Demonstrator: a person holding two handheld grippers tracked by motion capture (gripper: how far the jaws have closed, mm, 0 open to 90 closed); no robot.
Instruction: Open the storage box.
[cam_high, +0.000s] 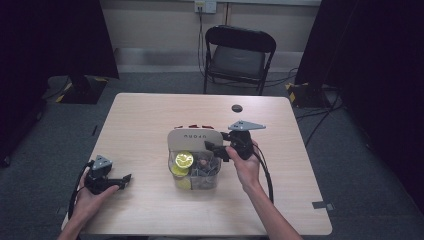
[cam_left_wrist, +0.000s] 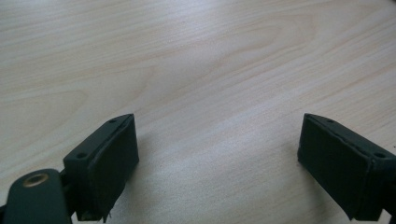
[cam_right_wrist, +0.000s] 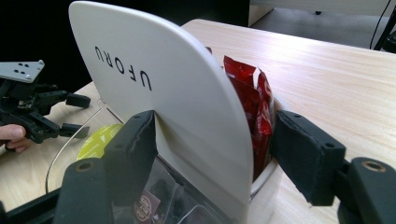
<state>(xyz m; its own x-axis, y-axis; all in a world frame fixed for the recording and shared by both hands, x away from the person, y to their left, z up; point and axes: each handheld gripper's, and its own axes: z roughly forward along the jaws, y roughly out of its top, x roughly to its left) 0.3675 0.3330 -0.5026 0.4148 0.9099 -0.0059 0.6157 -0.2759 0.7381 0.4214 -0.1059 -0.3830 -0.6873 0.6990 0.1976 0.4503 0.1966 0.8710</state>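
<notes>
A clear organiser box (cam_high: 196, 179) stands mid-table, with an upright white lettered panel (cam_high: 194, 137) (cam_right_wrist: 173, 93) at its back. Red packets (cam_right_wrist: 252, 98) stand behind the panel. A yellow round lid (cam_high: 183, 160) (cam_right_wrist: 95, 140) and small dark items lie in front of it. My right gripper (cam_high: 214, 150) (cam_right_wrist: 215, 144) reaches in from the right and straddles the panel and packets. Its left jaw lies against the panel's face and its right jaw stands off the box rim, so it is open. My left gripper (cam_high: 125, 181) (cam_left_wrist: 219, 154) rests low at the table's front left, open over bare wood.
A light wooden table (cam_high: 150, 115) with a black cable grommet (cam_high: 236, 108) near its far edge. A black folding chair (cam_high: 237, 55) stands beyond the table. Dark curtains hang at both sides and cables lie on the grey floor.
</notes>
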